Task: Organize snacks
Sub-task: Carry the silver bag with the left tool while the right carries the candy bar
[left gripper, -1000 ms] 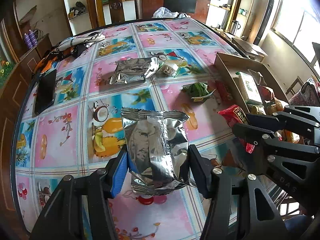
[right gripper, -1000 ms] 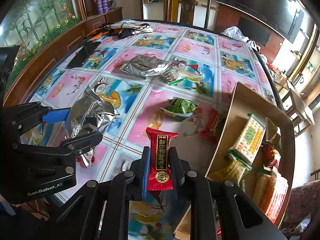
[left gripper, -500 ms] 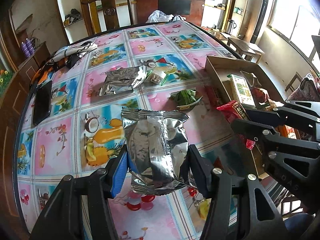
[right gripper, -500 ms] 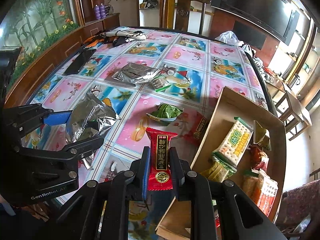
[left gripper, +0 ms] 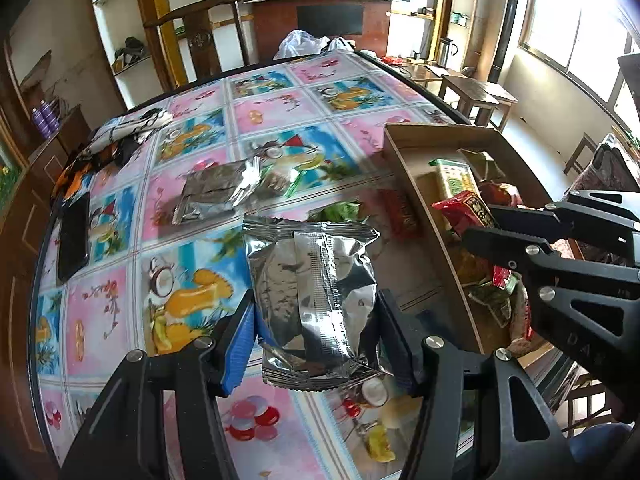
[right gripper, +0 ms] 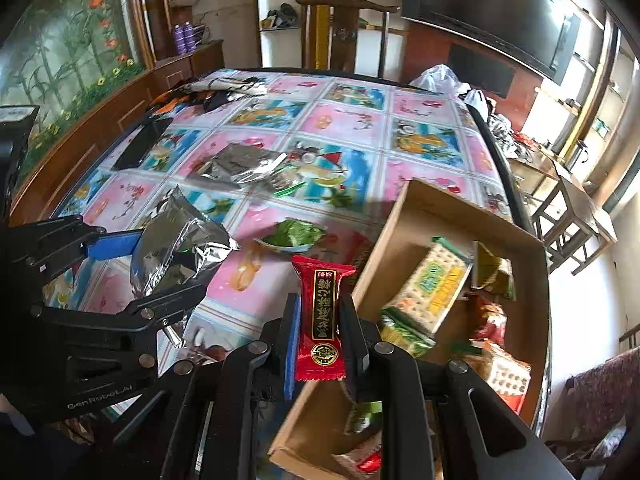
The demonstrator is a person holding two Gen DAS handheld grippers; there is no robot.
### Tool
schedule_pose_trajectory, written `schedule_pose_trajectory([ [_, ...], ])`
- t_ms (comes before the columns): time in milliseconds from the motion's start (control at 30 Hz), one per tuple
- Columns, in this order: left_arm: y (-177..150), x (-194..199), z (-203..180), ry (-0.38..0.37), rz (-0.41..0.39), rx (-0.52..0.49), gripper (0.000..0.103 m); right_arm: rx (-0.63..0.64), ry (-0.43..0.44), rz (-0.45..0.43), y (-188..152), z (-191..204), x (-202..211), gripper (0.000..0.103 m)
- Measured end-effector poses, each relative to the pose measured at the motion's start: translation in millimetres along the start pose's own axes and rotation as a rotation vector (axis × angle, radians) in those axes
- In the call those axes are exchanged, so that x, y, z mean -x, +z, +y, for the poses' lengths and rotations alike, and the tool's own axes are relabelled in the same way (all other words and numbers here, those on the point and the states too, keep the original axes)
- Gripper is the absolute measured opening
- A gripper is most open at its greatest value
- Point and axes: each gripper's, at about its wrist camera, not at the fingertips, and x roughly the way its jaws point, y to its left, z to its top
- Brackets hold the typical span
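Observation:
My left gripper (left gripper: 316,332) is shut on a silver foil snack bag (left gripper: 314,292), held up over the table; the same bag (right gripper: 176,248) shows at the left of the right wrist view. My right gripper (right gripper: 319,334) is shut on a red candy bar packet (right gripper: 322,320) with gold print, now over the near left wall of the cardboard box (right gripper: 404,216). That packet (left gripper: 466,210) also shows in the left wrist view above the box (left gripper: 416,184). The box holds a green cracker pack (right gripper: 436,284) and several other snacks.
On the patterned tablecloth lie a second silver bag (left gripper: 218,192), a green packet (right gripper: 292,234), a red packet (left gripper: 402,214) beside the box and a black phone (left gripper: 74,232). Cloth items (left gripper: 120,136) sit at the far left. A chair (right gripper: 344,28) stands behind the table.
Both grippers have moved toward the box with their snacks still held. The red packet has gone from above the tablecloth to above the box's near wall.

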Motion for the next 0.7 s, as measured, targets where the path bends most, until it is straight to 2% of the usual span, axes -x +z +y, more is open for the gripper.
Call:
schedule_pose_trajectory([
  [367, 18, -4, -31, -0.028, -0.021, -0.050, 0.057, -0.019, -0.062, -0.025, -3, -27, 12, 0.020],
  [700, 36, -16, -73, -0.081, -0.027, -0.104, 0.057, -0.057, -0.113, -0.021, -13, -64, 21, 0.020],
])
